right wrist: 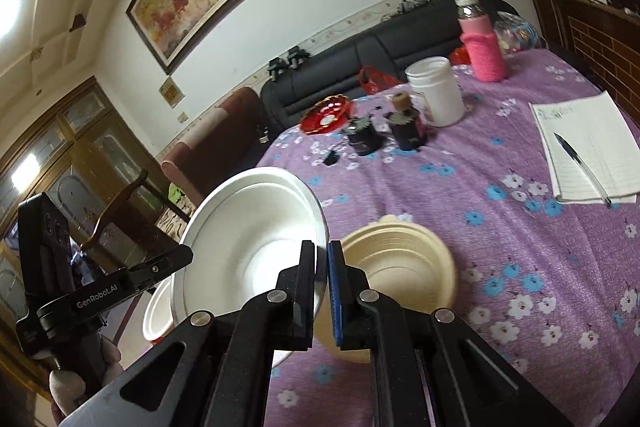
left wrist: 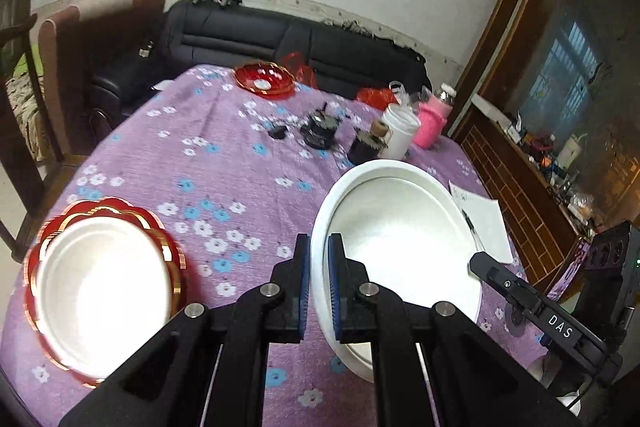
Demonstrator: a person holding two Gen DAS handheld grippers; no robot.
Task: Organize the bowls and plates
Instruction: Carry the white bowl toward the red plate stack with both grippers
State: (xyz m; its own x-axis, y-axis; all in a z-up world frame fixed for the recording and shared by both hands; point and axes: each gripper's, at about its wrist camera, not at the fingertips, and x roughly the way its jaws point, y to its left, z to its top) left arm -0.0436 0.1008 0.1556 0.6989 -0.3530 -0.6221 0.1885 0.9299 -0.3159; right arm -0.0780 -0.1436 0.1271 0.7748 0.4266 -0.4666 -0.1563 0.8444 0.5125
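My left gripper [left wrist: 319,243] is shut on the near rim of a large white bowl [left wrist: 400,243], which is held tilted above the purple flowered tablecloth [left wrist: 224,163]. My right gripper [right wrist: 321,247] is shut on the opposite rim of the same white bowl [right wrist: 248,227]. To the left, a white plate [left wrist: 100,291] rests on a red gold-edged plate [left wrist: 168,239]. A stack of cream bowls [right wrist: 404,267] sits on the table just right of the right gripper. Another red plate [left wrist: 264,79] lies at the far edge.
At the back of the table stand a white jar [right wrist: 436,91], a pink-sleeved bottle [right wrist: 482,43] and two small dark jars [right wrist: 406,125]. A notebook with a pen [right wrist: 584,151] lies at the right. A black sofa [left wrist: 280,35] and a chair [left wrist: 80,67] stand behind.
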